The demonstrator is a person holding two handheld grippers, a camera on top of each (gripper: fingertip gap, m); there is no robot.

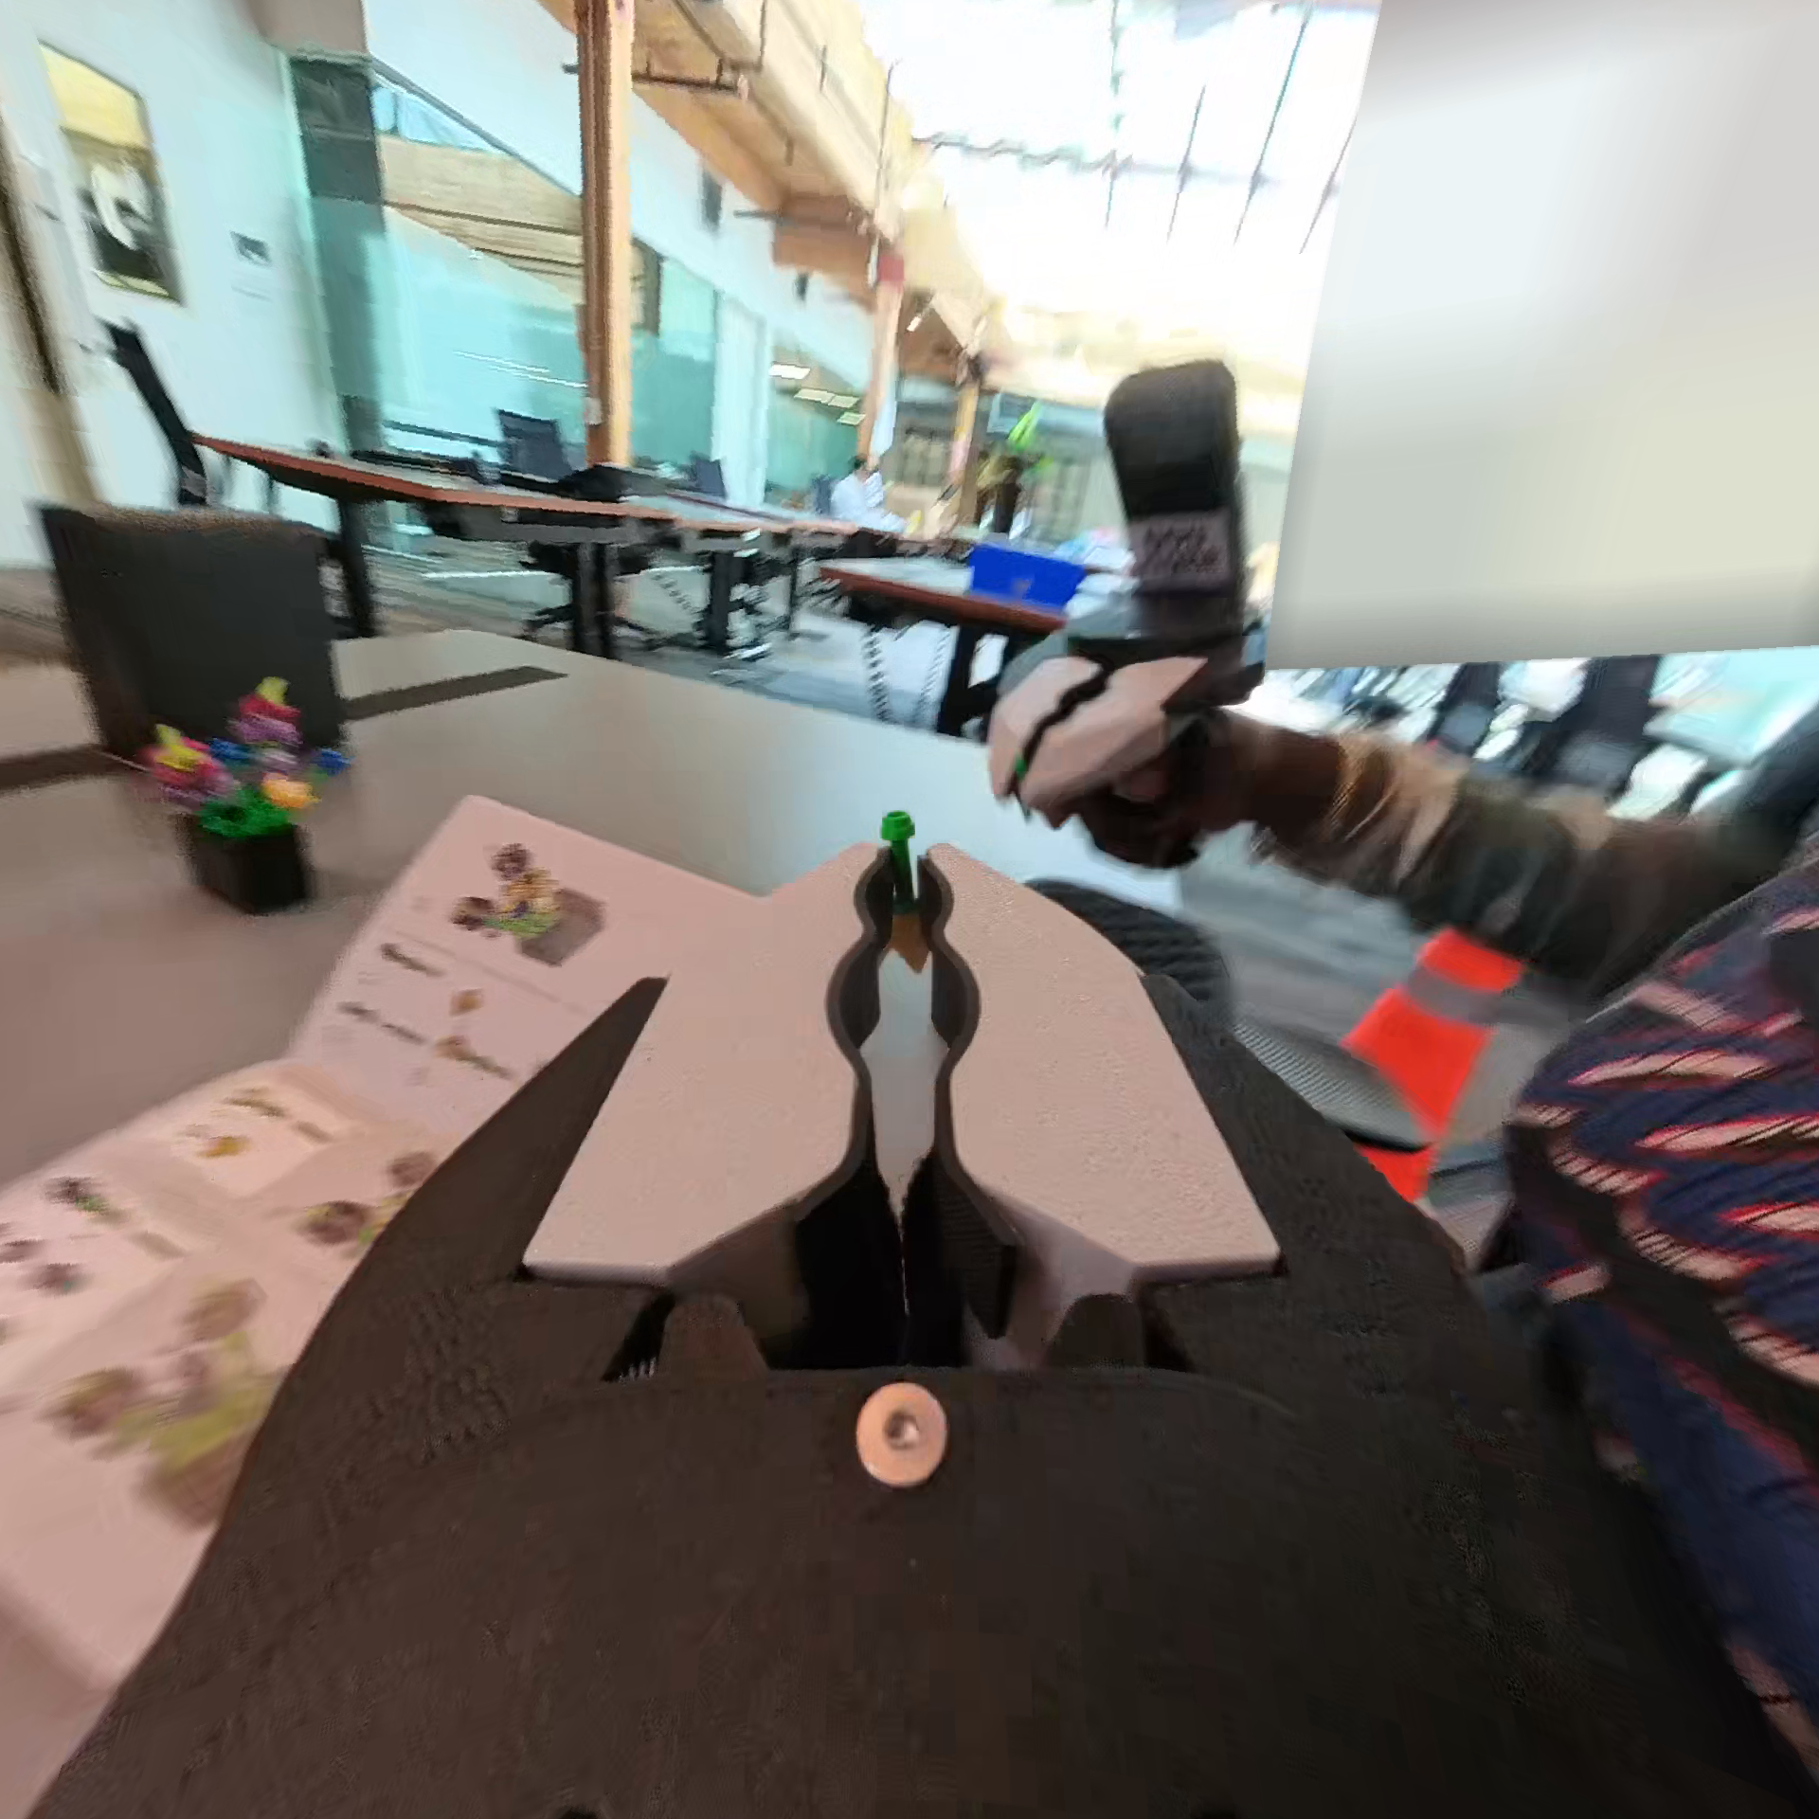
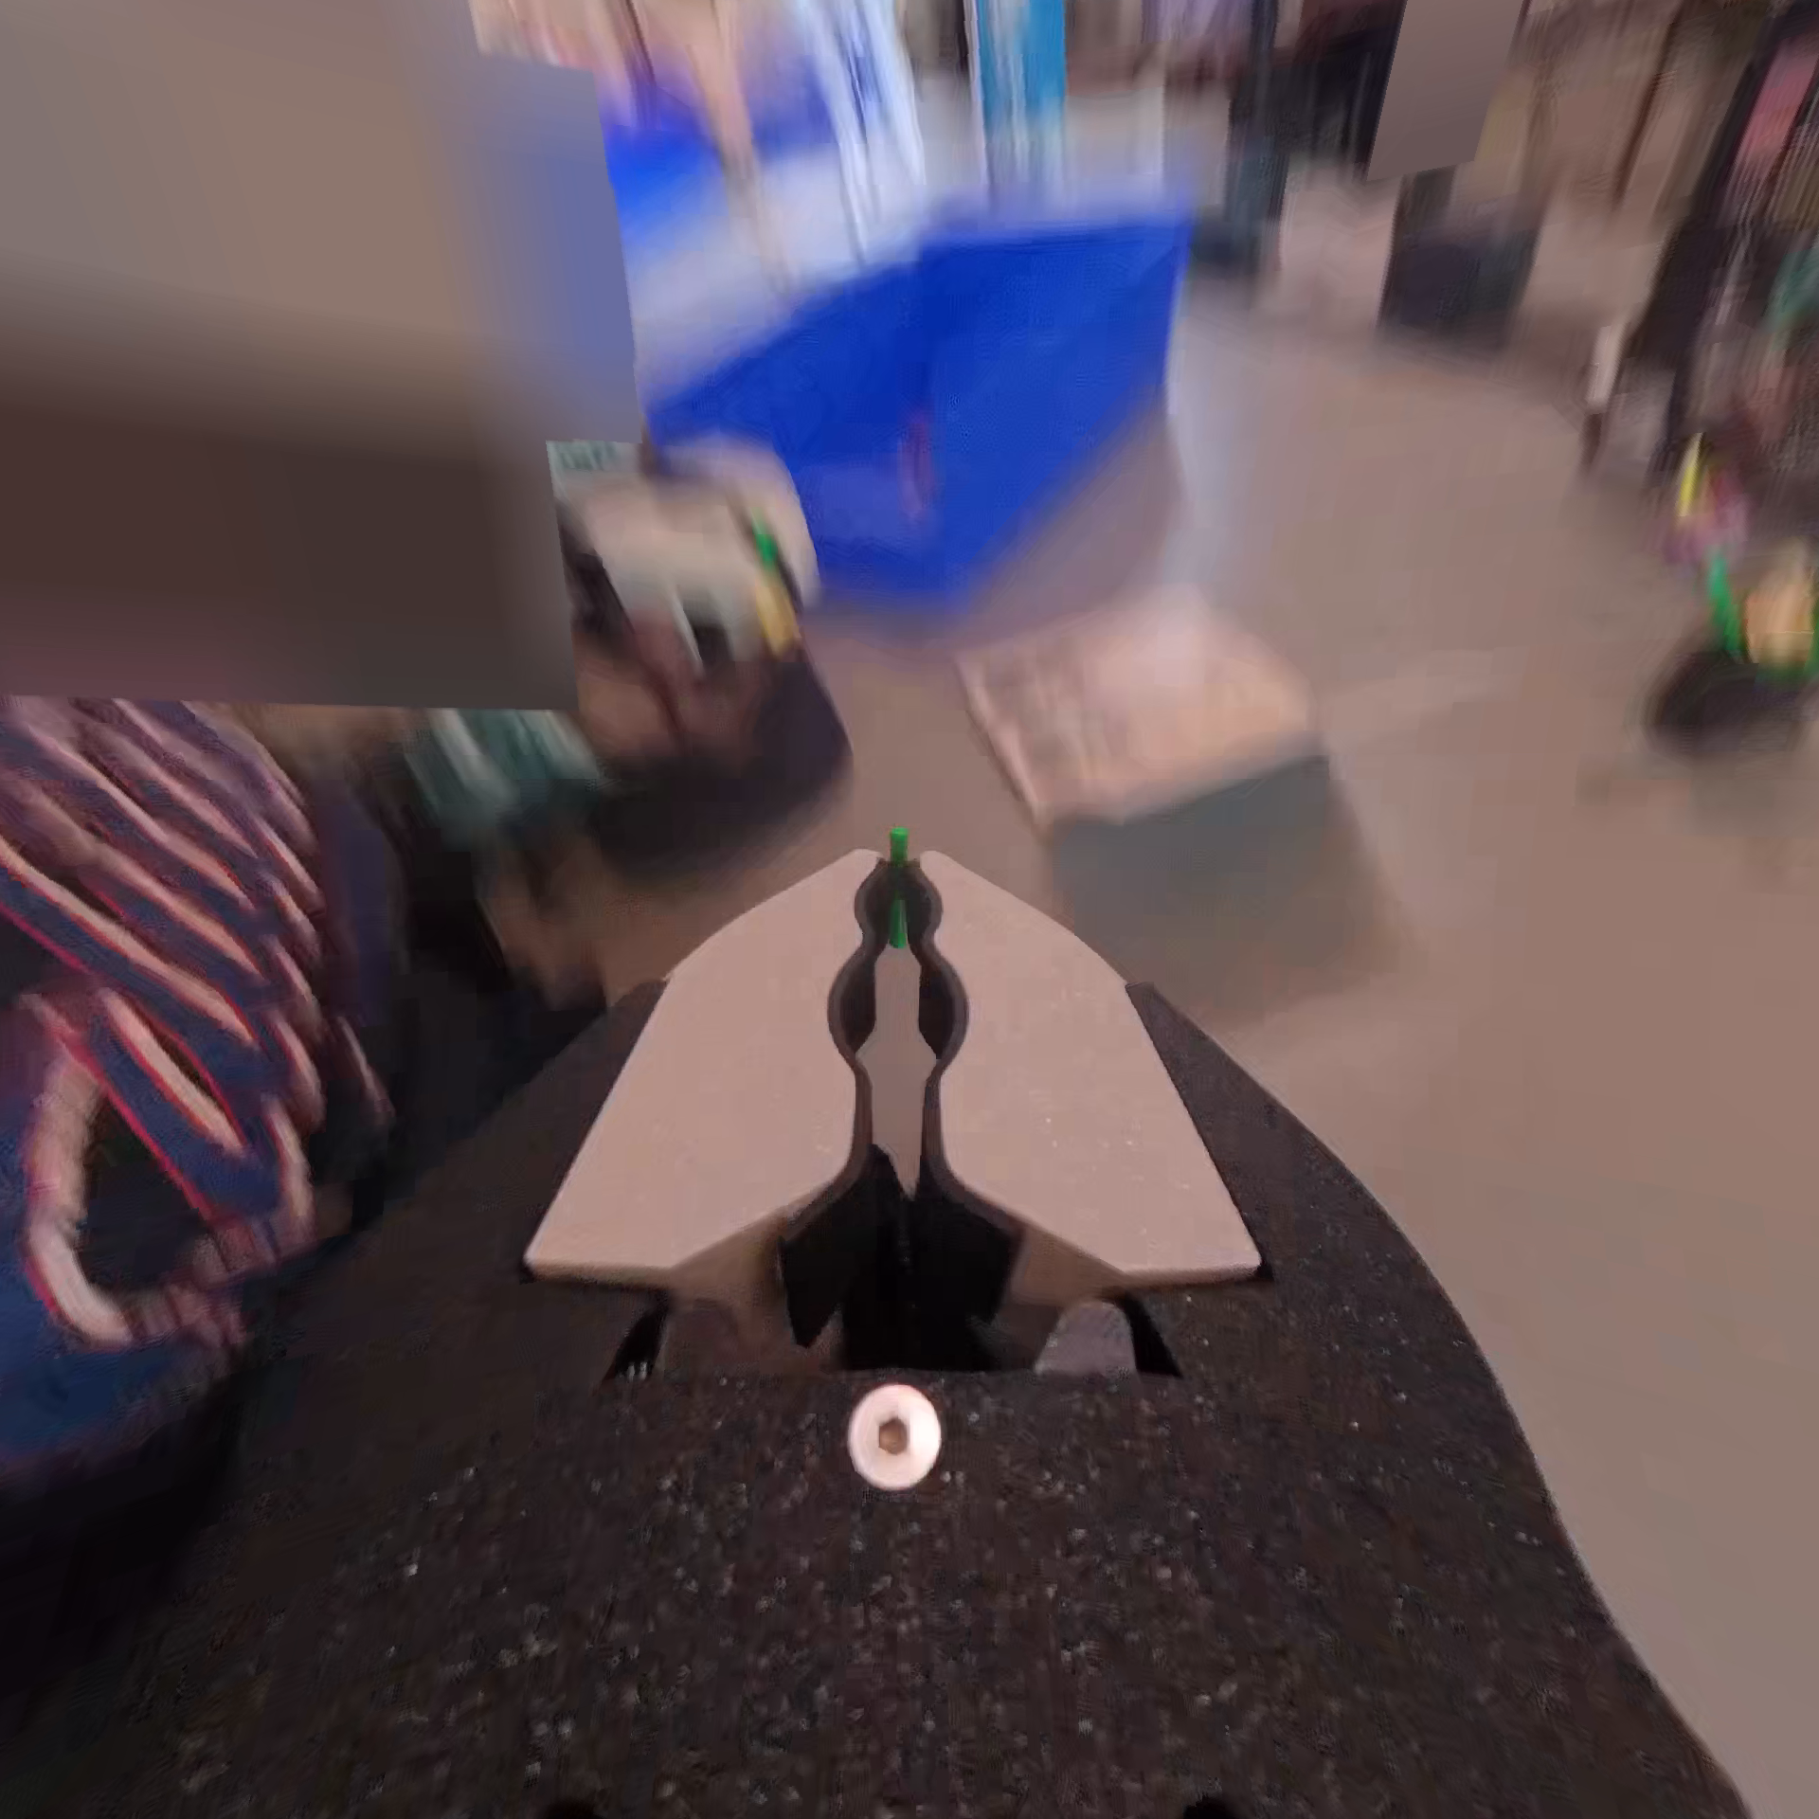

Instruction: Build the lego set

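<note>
Lego stem pieces were held in both grippers. The left gripper (image 1: 901, 871) had its fingers closed almost fully together, leaving only the wavy slot between them, and gripped a slim green stem piece (image 1: 898, 854) at the tips; the stem stood upright, its knobbed top projecting beyond the fingertips, with a small brown part just below it inside the slot. The right gripper (image 2: 898, 866) was closed to the same degree and pinched a thin green rod (image 2: 897, 886) at the tips, its upper end protruding slightly. In the left wrist view the right gripper (image 1: 1024, 778) appeared farther off, raised above the table edge and carried by a hand in a dark sleeve, a sliver of green visible between its fingers. Below the left gripper lay the open instruction booklet (image 1: 295, 1132) on the grey table (image 1: 640, 748). A finished flower model in a dark pot (image 1: 246, 787) stood near the booklet's far corner, apart from it. The right wrist view was heavily motion-blurred; a blue bin (image 2: 935, 394) and a pale box (image 2: 1161, 748) could be made out beyond the fingertips, and further detail could not be determined.
</note>
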